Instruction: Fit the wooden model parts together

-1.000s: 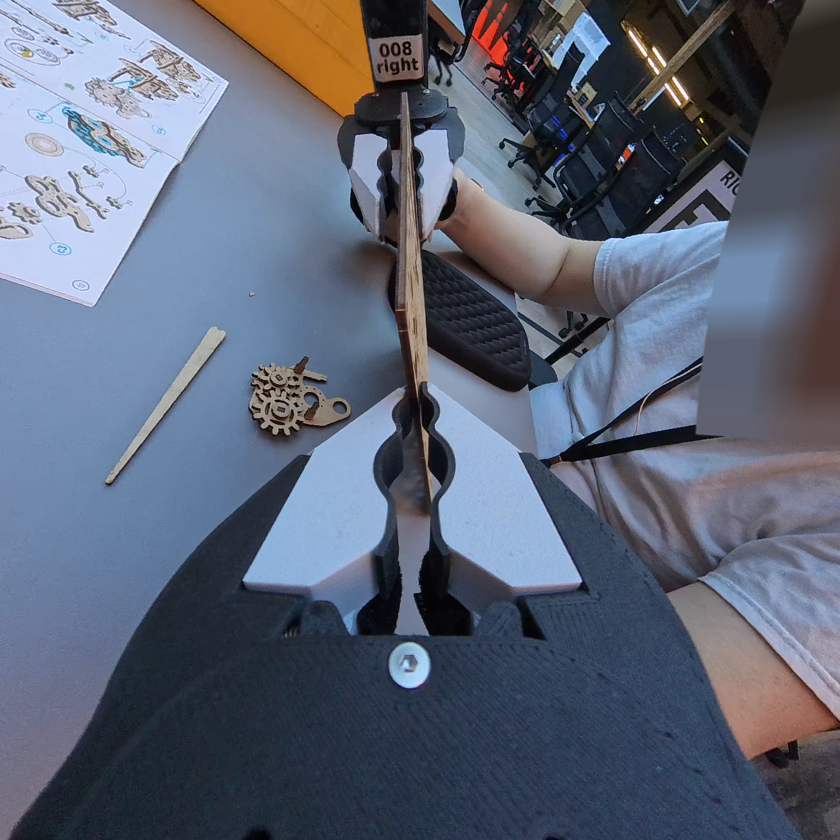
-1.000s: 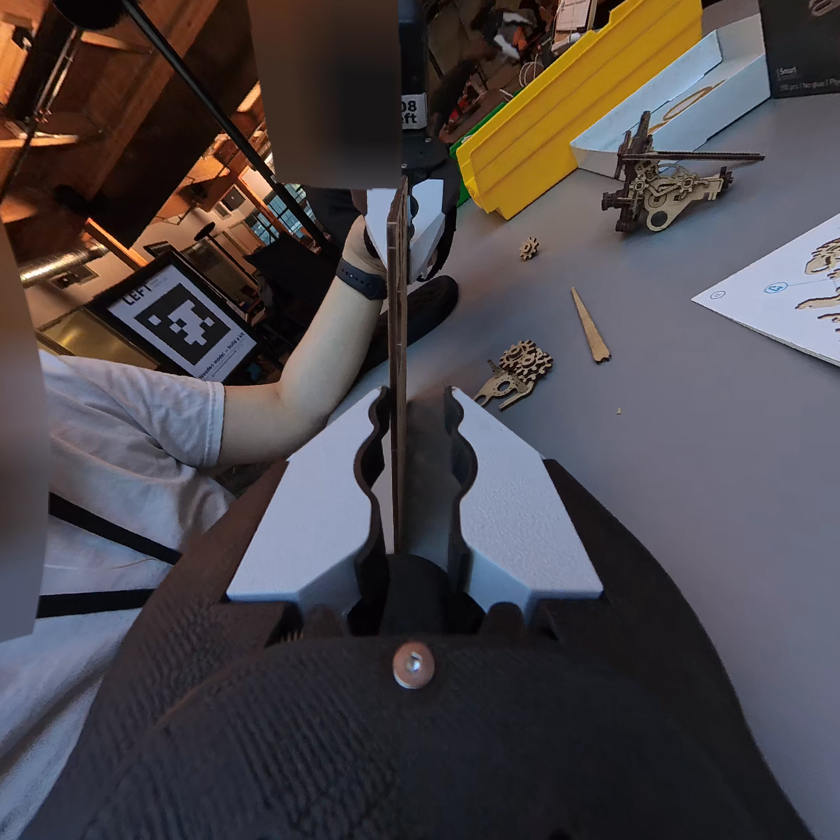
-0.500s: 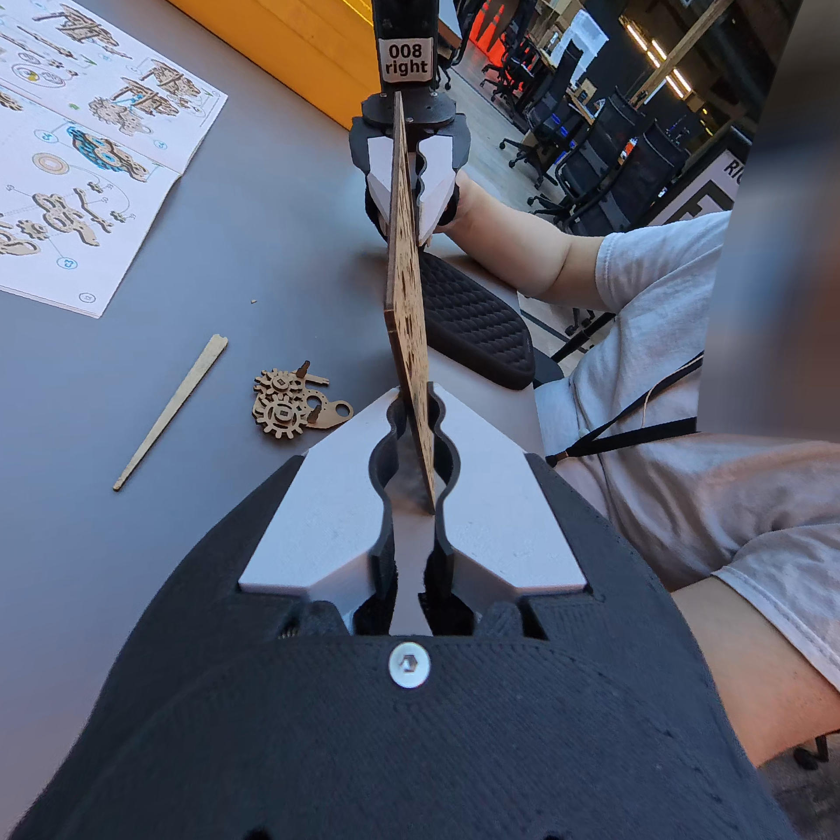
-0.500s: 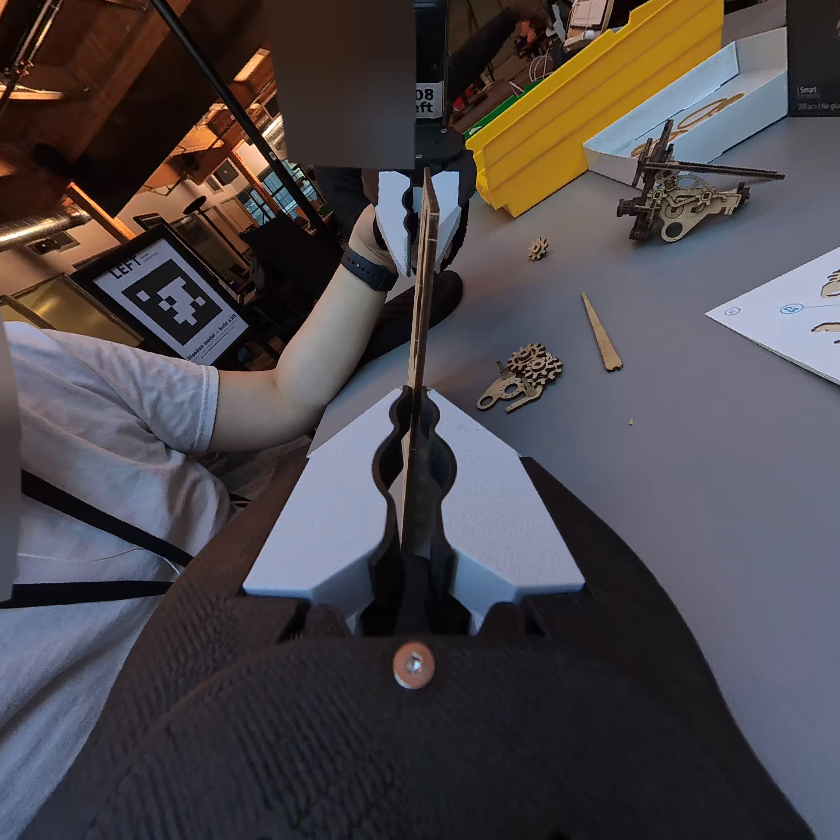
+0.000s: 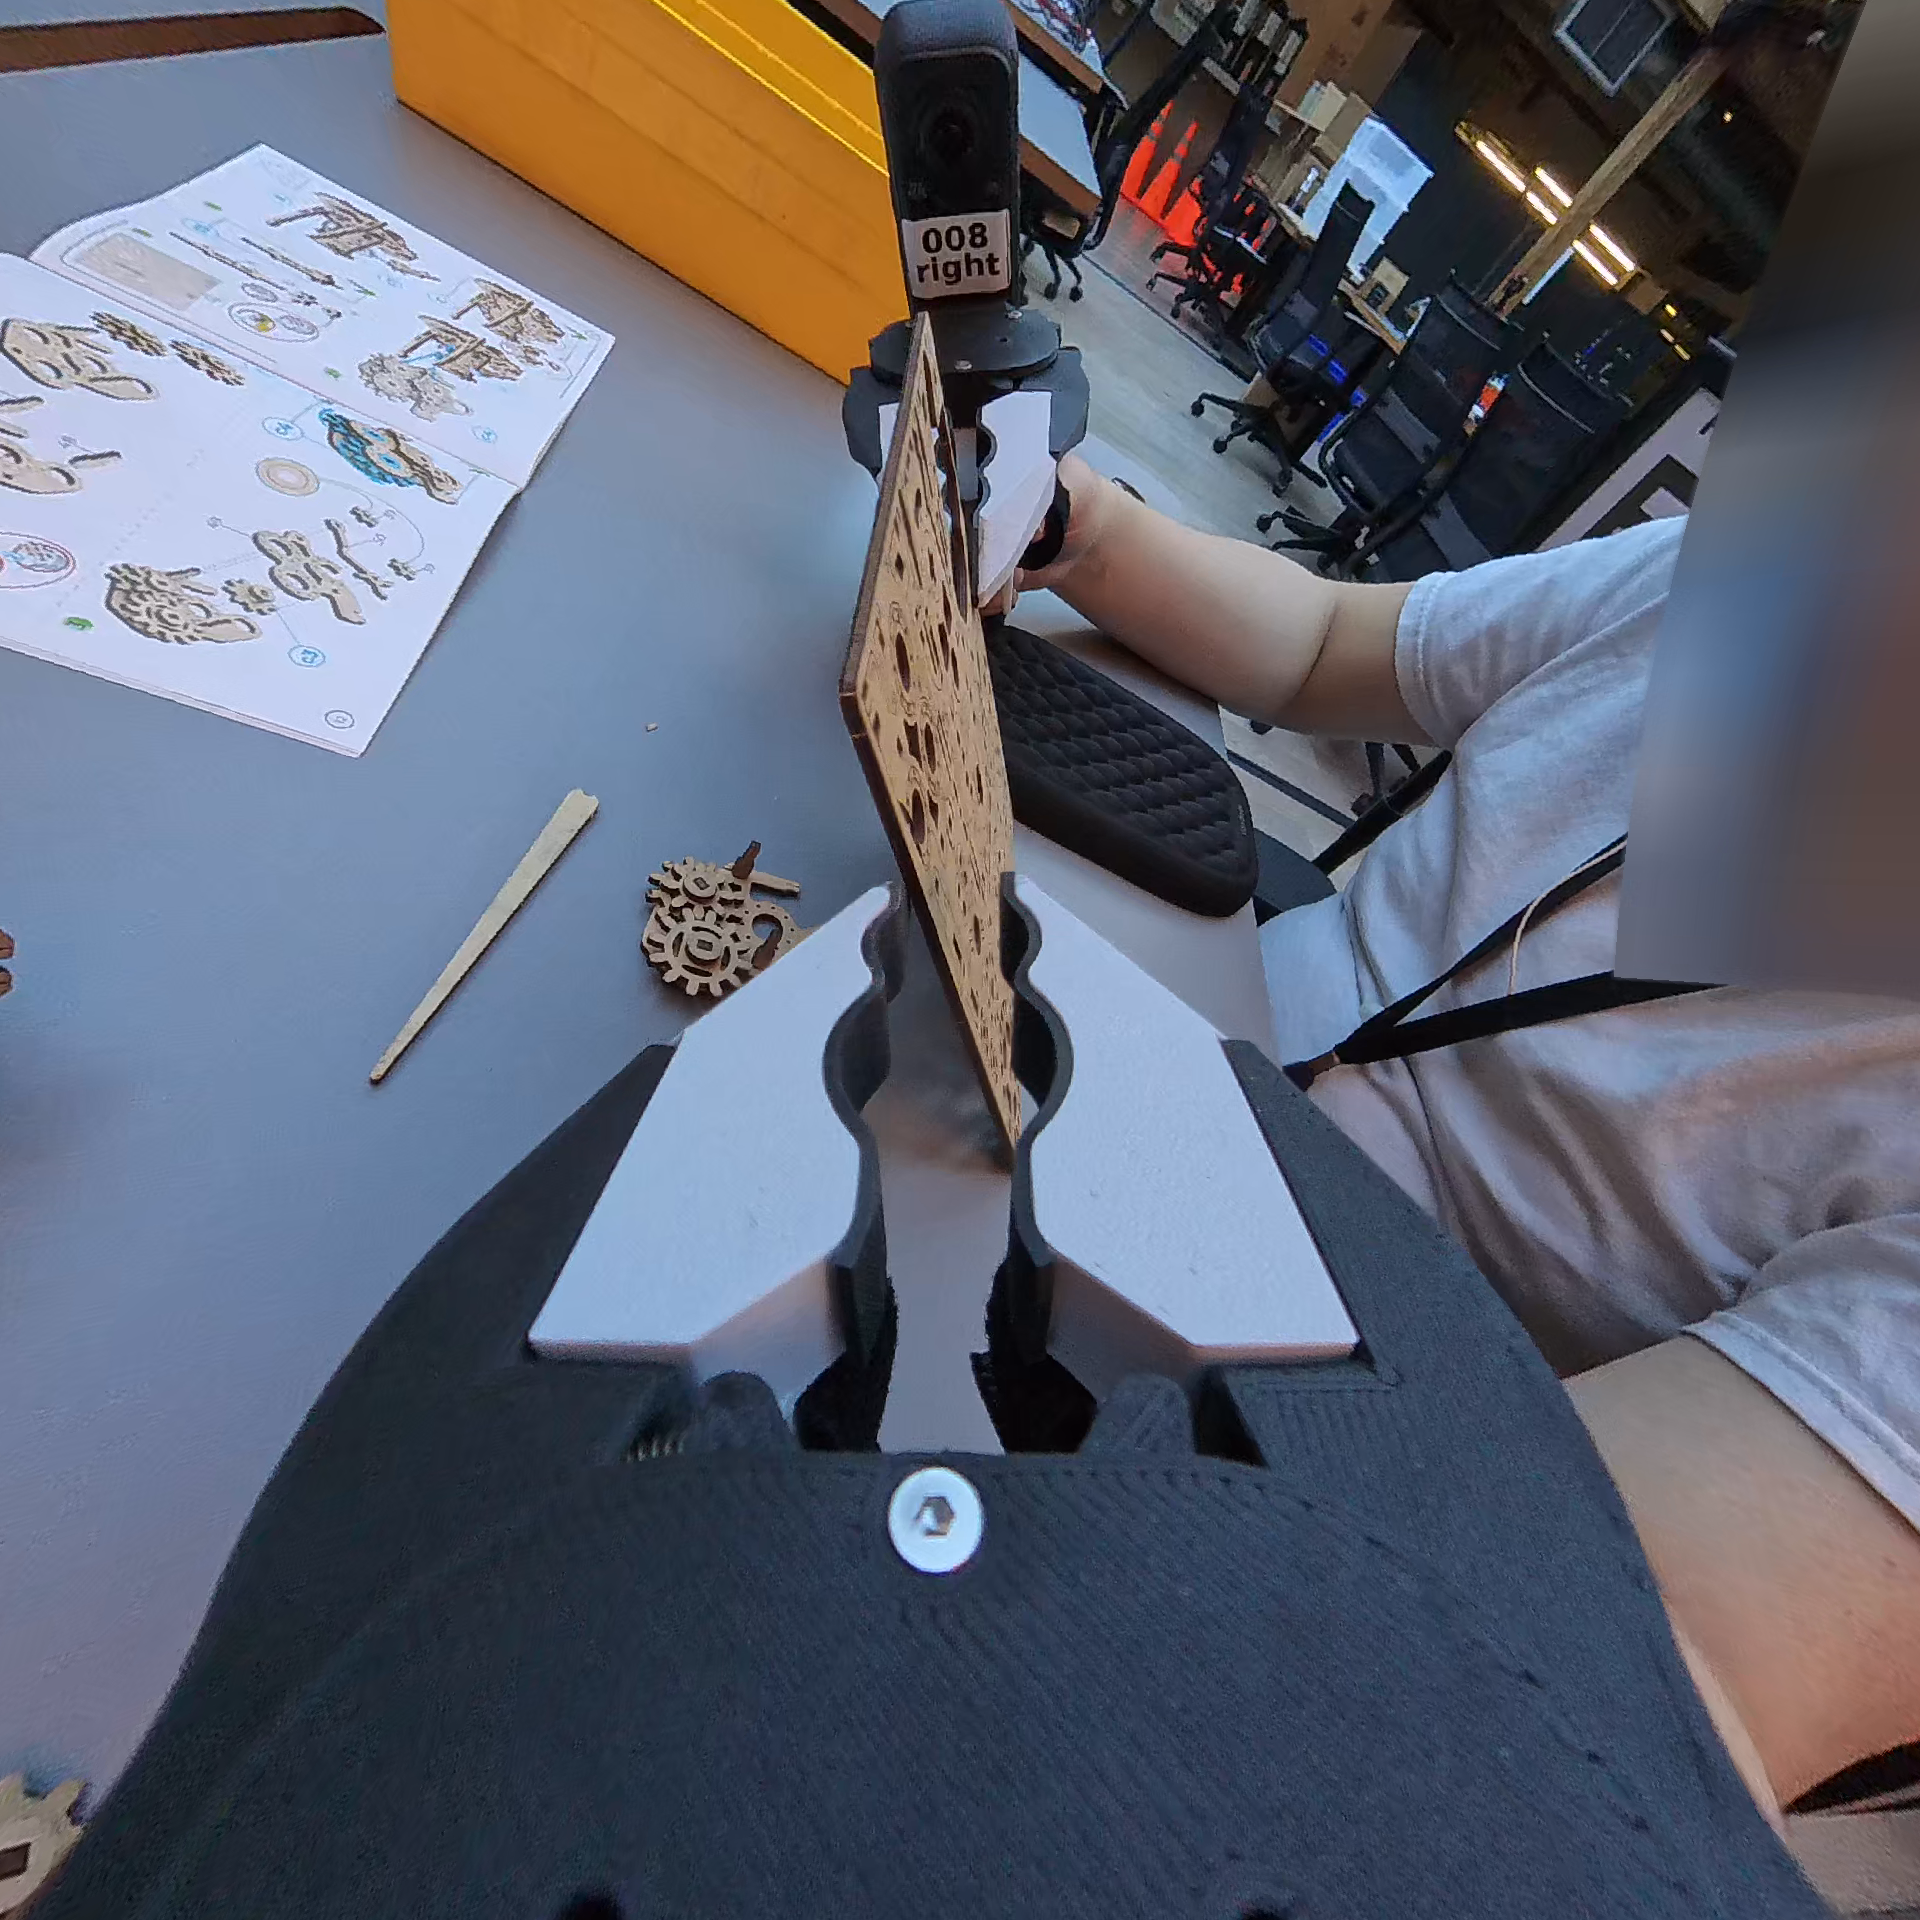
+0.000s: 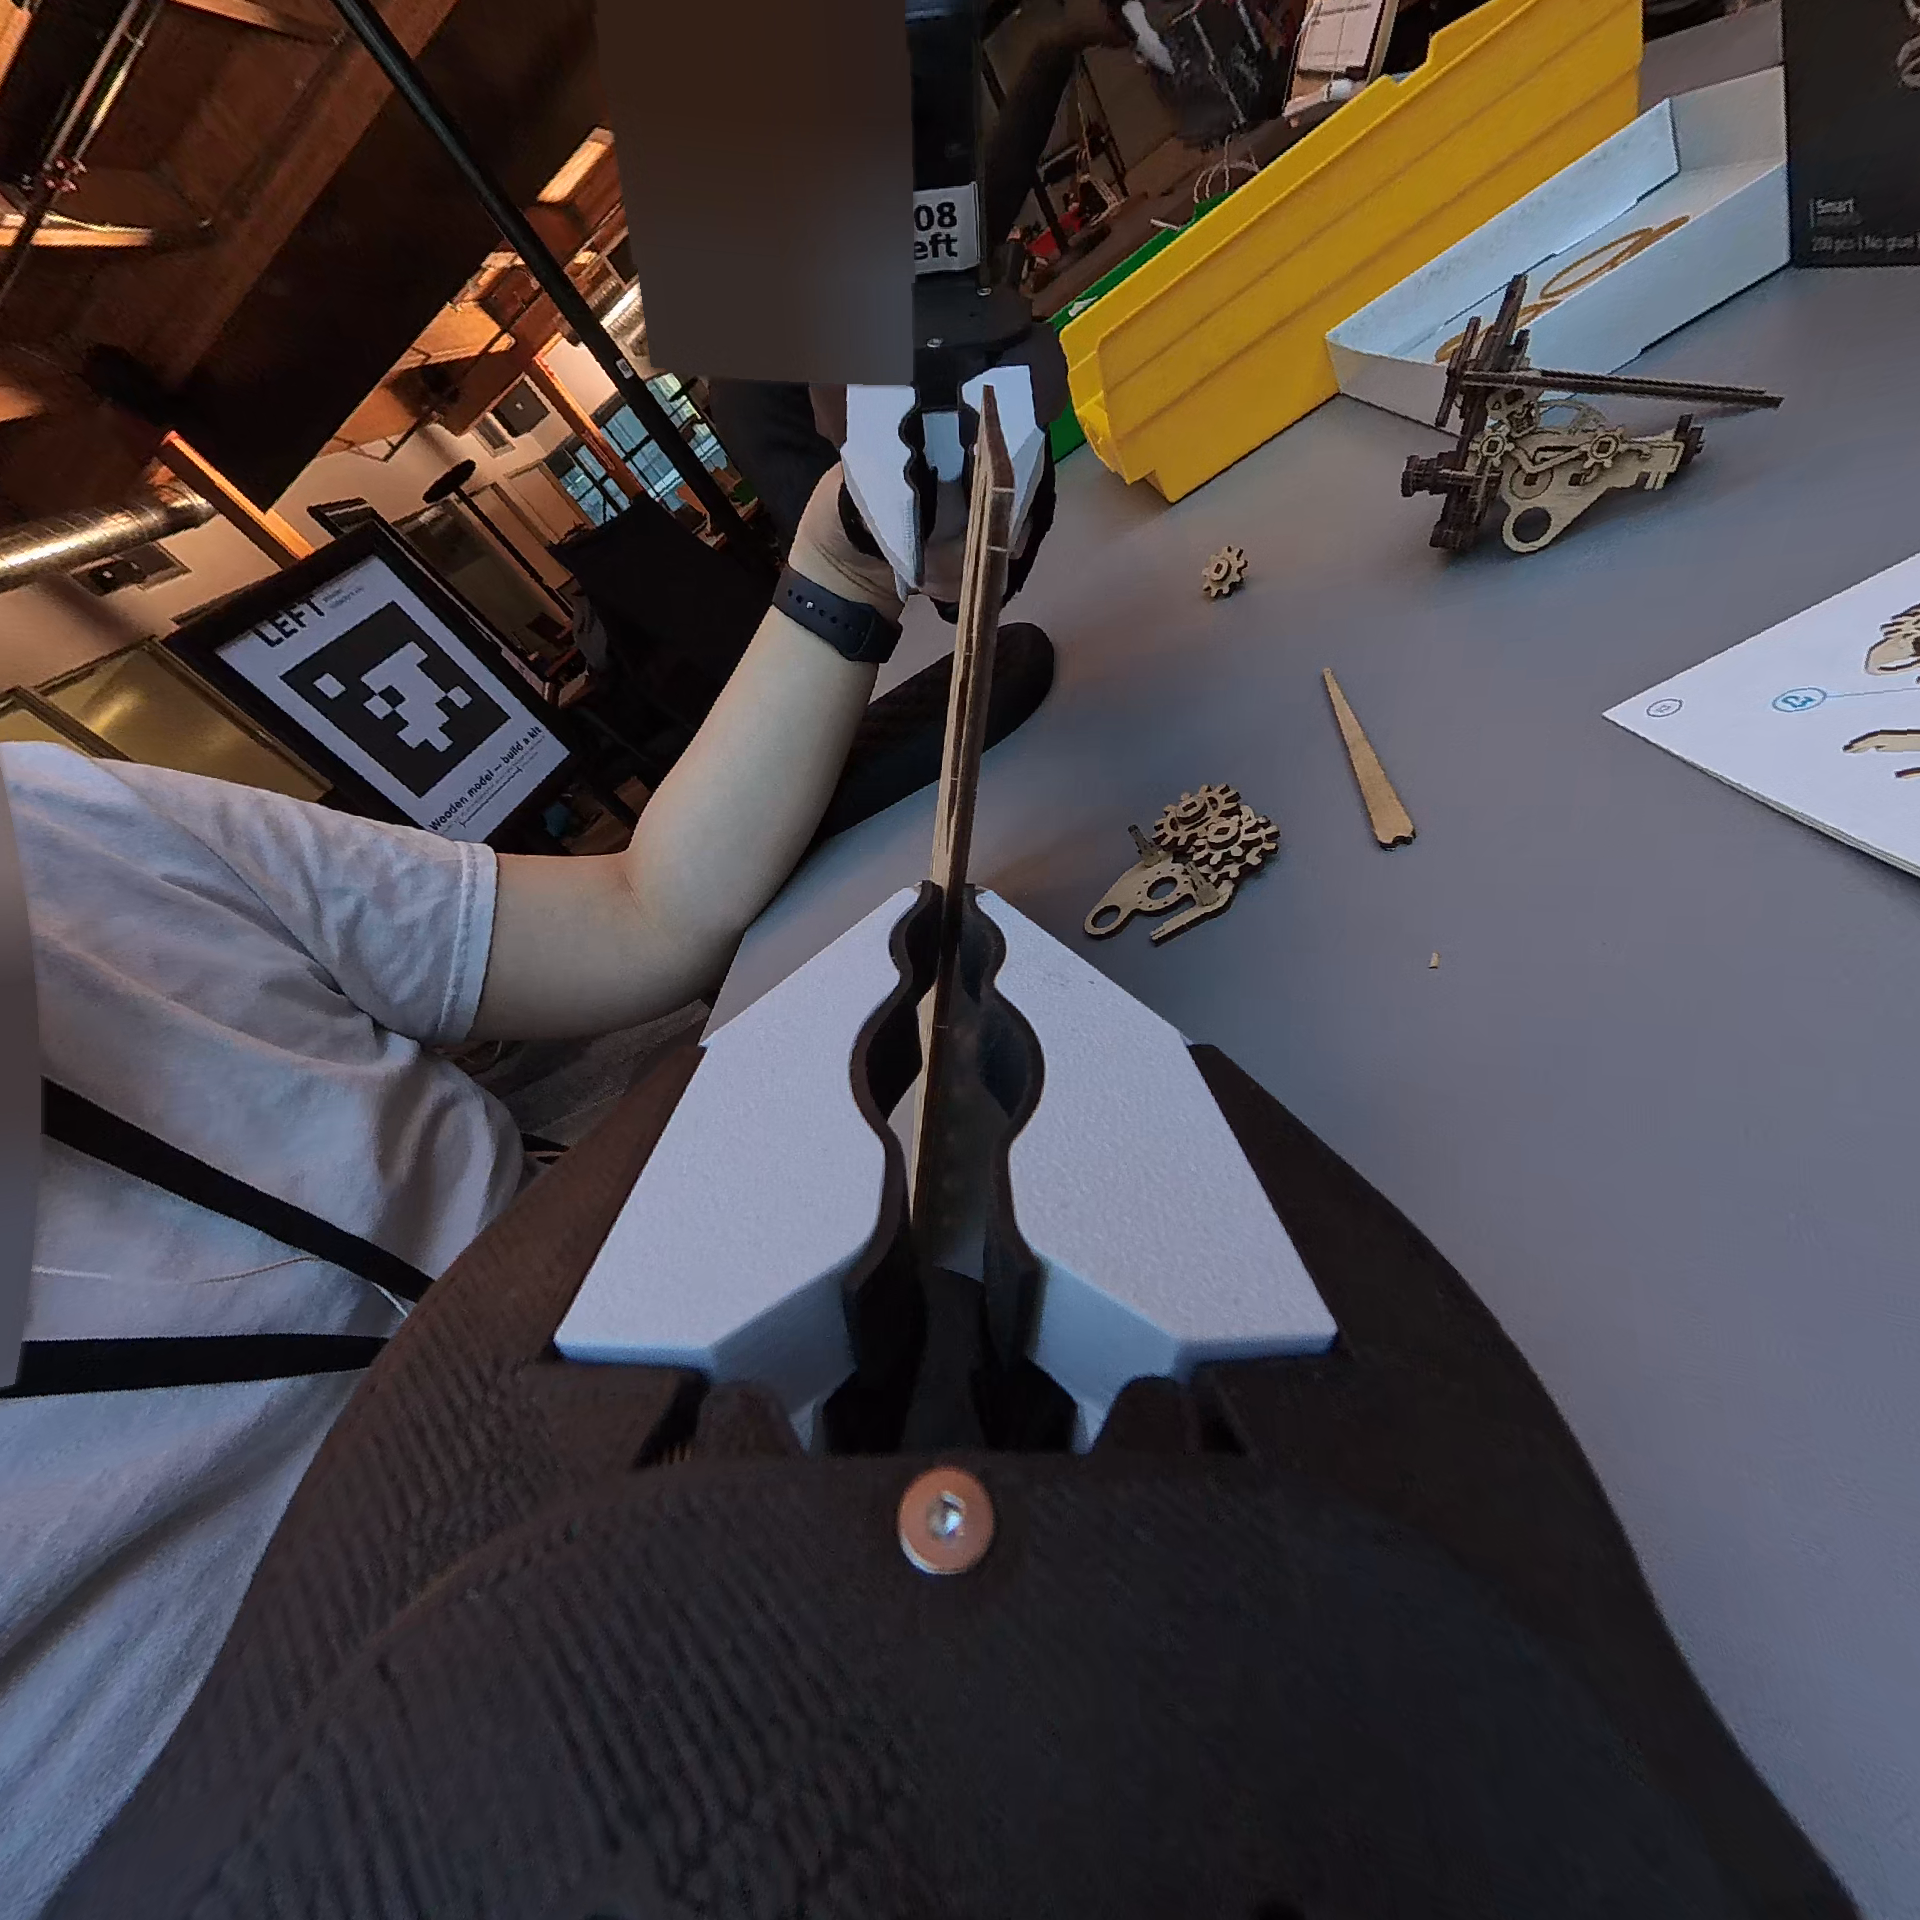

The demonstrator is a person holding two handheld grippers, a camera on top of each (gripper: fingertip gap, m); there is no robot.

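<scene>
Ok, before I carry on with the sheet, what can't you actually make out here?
- Laser-cut wooden parts sheet: right wrist view shows it edge-on, its cutouts unreadable.
- Left gripper: whether its jaws still pinch the sheet, unclear.
- White parts box: contents hidden by its wall and frame edge.

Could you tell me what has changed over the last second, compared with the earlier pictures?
The left hand-held gripper has opened and let go of the wooden sheet, which has swung from edge-on to angled. The right hand-held gripper has closed on the sheet. The gear assembly and wooden stick stayed put.

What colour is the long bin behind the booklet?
Yellow bin, showing best in the right wrist view.
</scene>
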